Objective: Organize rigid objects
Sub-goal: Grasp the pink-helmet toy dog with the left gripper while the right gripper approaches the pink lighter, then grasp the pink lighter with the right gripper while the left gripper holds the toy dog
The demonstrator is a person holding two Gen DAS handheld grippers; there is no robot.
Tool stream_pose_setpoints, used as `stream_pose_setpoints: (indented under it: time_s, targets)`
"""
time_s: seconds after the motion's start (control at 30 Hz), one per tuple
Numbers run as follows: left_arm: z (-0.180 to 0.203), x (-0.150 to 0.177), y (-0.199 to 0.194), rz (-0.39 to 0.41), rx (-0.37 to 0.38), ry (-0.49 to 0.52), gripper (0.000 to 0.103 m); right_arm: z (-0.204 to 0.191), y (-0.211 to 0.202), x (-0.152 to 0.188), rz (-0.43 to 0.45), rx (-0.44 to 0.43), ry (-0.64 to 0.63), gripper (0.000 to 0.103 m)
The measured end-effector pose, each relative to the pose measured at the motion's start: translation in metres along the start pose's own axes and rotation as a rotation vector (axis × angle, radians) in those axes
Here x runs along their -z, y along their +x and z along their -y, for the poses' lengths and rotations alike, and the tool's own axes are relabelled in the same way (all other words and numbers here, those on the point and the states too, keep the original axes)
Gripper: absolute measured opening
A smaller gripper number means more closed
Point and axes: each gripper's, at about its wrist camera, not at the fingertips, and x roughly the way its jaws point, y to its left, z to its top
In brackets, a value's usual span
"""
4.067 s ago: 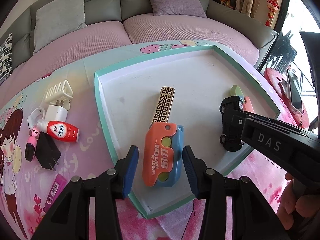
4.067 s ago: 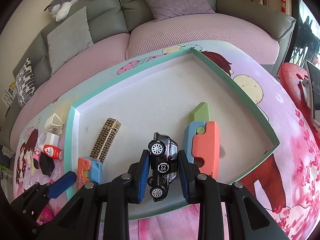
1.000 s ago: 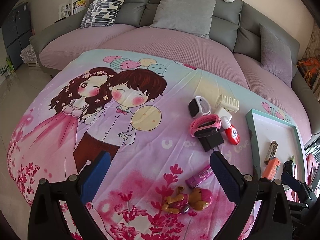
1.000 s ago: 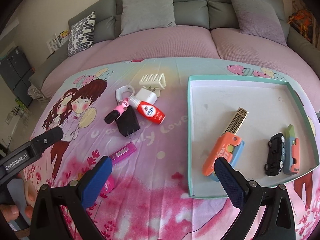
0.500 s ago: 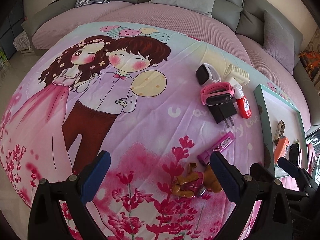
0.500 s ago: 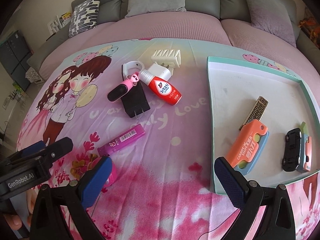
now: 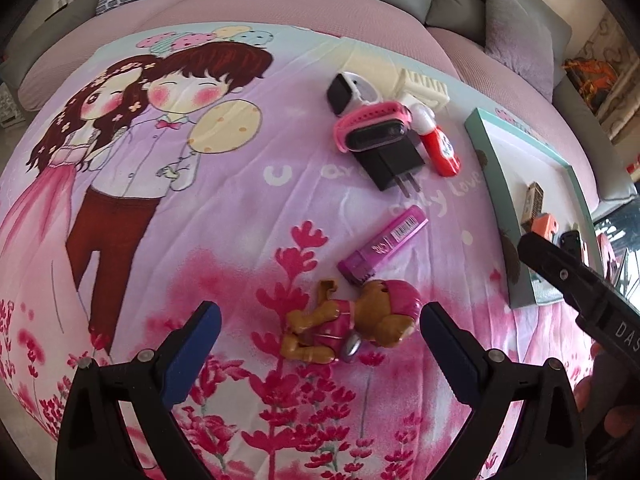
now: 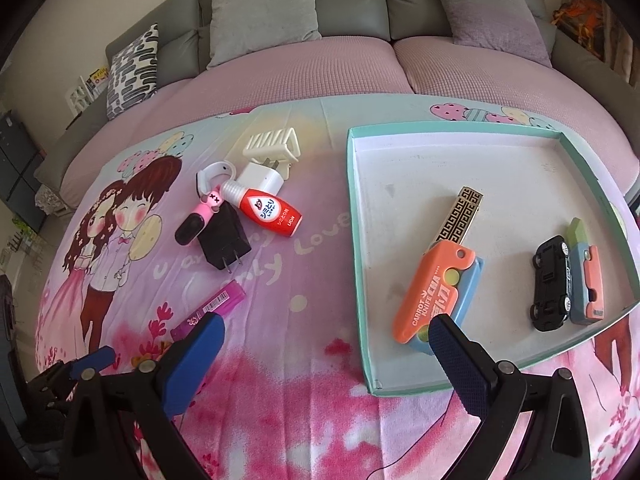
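Observation:
My left gripper (image 7: pixel 320 326) is open and empty, its jaws wide to either side of a brown and pink toy dog (image 7: pixel 352 326) lying on the printed cloth. A purple lighter (image 7: pixel 382 244) lies just beyond the dog. My right gripper (image 8: pixel 326 346) is open and empty, above the cloth at the near left edge of the teal tray (image 8: pixel 356 240). The tray holds an orange carrot knife (image 8: pixel 434 292), a patterned bar (image 8: pixel 460 216), a black toy car (image 8: pixel 552 282) and a second folding knife (image 8: pixel 586 276).
A cluster lies on the cloth: a black charger (image 8: pixel 226 246), a pink band (image 8: pixel 198 216), a red bottle (image 8: pixel 268 210), a white charger (image 8: pixel 262 176), a cream hair clip (image 8: pixel 272 142) and a white watch (image 7: pixel 350 90). A sofa (image 8: pixel 304 52) runs behind.
My left gripper has moved down and forward toward the toy dog, which now lies between its jaws. My right gripper has shifted right and closer to the tray. Both stay open.

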Motion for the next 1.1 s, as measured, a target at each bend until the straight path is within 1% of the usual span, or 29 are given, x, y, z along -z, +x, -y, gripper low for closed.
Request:
stream_pose_setpoints:
  time_s: [0.13, 0.23, 0.3, 0.43, 0.53, 0.6, 0.7, 0.77, 0.8, 0.83, 0.87, 0.9, 1.0, 1.1]
  targets:
    - [0.018, 0.003, 0.008, -0.028, -0.008, 0.069, 0.100, 0.002, 0.000, 0.000, 0.001, 0.000, 0.008, 0.103]
    - [0.023, 0.004, 0.017, -0.053, -0.028, 0.088, 0.100, 0.001, 0.001, 0.000, -0.004, -0.004, 0.003, 0.103]
    - [0.022, 0.005, 0.022, -0.066, -0.057, 0.094, 0.100, 0.000, 0.002, 0.001, -0.004, -0.006, -0.001, 0.103]
    - [0.009, 0.004, 0.026, -0.071, -0.104, 0.050, 0.100, -0.001, 0.003, 0.001, -0.007, -0.008, -0.002, 0.103]
    - [-0.001, 0.003, 0.024, -0.061, -0.157, 0.022, 0.100, -0.003, 0.005, 0.002, -0.011, -0.014, -0.010, 0.103]
    - [-0.008, 0.002, 0.021, -0.046, -0.183, 0.002, 0.099, -0.007, 0.007, 0.002, -0.011, -0.028, -0.021, 0.103]
    - [-0.018, 0.002, 0.017, -0.031, -0.203, -0.034, 0.099, -0.017, 0.008, 0.002, -0.002, -0.057, -0.055, 0.103]
    - [-0.021, 0.003, 0.016, -0.029, -0.200, -0.040, 0.096, -0.027, 0.011, 0.003, 0.002, -0.071, -0.089, 0.103]
    - [-0.022, 0.003, 0.015, -0.026, -0.191, -0.040, 0.092, -0.032, 0.012, 0.004, 0.001, -0.080, -0.104, 0.103]
    - [-0.023, 0.003, 0.014, -0.022, -0.181, -0.041, 0.083, -0.036, 0.014, 0.005, 0.000, -0.088, -0.119, 0.103]
    - [-0.022, 0.004, 0.012, -0.018, -0.174, -0.037, 0.080, -0.040, 0.017, 0.006, -0.003, -0.093, -0.134, 0.103]
    - [-0.023, 0.005, 0.011, -0.014, -0.171, -0.029, 0.075, -0.044, 0.019, 0.006, -0.005, -0.096, -0.148, 0.103]
    - [-0.017, 0.004, 0.008, -0.010, -0.173, -0.009, 0.075, -0.054, 0.025, 0.009, -0.009, -0.100, -0.186, 0.103]
    - [-0.021, 0.000, 0.008, -0.003, -0.156, -0.018, 0.075, -0.060, 0.031, 0.010, -0.013, -0.107, -0.199, 0.103]
